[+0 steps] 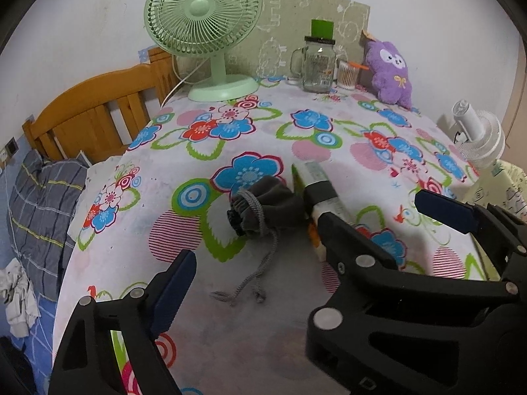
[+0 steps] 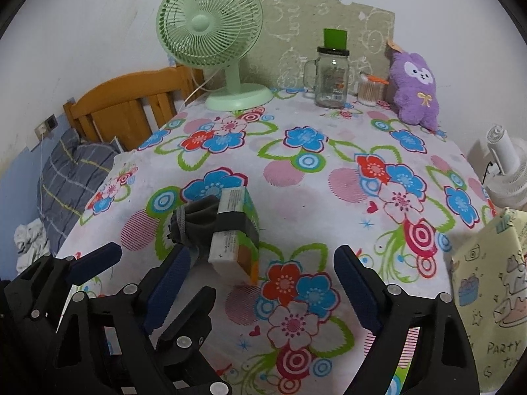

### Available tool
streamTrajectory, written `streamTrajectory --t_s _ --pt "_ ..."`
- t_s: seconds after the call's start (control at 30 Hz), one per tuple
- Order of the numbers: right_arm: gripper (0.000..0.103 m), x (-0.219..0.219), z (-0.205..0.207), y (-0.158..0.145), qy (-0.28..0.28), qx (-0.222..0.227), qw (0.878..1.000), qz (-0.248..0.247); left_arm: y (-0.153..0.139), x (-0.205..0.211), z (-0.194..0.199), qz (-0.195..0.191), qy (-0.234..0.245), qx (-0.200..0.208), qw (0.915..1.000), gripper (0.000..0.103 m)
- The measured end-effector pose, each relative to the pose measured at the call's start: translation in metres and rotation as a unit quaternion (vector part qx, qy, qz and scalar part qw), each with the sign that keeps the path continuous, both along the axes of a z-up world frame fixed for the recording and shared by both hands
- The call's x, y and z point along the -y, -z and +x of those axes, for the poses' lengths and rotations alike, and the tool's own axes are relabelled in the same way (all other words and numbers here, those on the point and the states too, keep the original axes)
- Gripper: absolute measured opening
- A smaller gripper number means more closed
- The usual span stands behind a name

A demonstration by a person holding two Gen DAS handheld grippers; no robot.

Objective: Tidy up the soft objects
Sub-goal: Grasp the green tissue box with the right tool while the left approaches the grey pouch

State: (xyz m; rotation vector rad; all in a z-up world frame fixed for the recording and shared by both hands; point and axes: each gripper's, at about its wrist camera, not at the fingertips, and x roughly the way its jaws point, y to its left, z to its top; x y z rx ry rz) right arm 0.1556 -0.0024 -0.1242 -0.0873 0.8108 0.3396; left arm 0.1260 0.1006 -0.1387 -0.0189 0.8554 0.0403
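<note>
A grey drawstring pouch lies on the flowered tablecloth, its cord trailing toward me. It touches a green and white carton on its right. My left gripper is open just short of the pouch, jaws wide. In the right wrist view the pouch and the carton lie at centre left. My right gripper is open and empty, close to the carton's near end. A purple plush toy leans on the back wall, also in the left wrist view.
A green desk fan, a glass mug jar and a cup of cotton swabs stand along the back. A white fan and a party-print bag are at the right edge. A wooden bed frame is left.
</note>
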Motion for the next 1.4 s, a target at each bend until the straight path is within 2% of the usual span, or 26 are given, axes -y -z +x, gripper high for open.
streamTrajectory --t_s 0.4,0.53,0.57,0.73,0.93,1.4 --pt "0.069 -0.016 0.013 0.015 -0.027 -0.023 0.999 -0.009 0.013 -0.012 0.012 0.0 -0.007 -0.022 0.9997 0.087" --pt "0.052 -0.018 0.019 0.02 -0.032 -0.037 0.999 -0.007 0.016 -0.013 0.016 0.003 -0.009 -0.028 0.9996 0.086" --pt "0.044 -0.018 0.02 0.021 -0.034 -0.043 0.998 -0.005 0.017 -0.012 0.017 0.003 -0.008 -0.028 0.9996 0.086" --pt "0.027 -0.015 0.023 0.024 -0.037 -0.056 0.998 -0.001 0.019 -0.009 0.022 0.005 -0.005 -0.031 0.9995 0.086" --pt "0.023 -0.008 0.027 0.021 -0.033 -0.056 0.998 0.003 0.017 -0.003 0.031 0.006 -0.001 -0.027 0.9996 0.086" --pt "0.023 0.009 0.049 0.011 0.0 -0.036 0.999 0.009 0.013 0.008 0.063 -0.007 0.004 -0.014 0.9999 0.086"
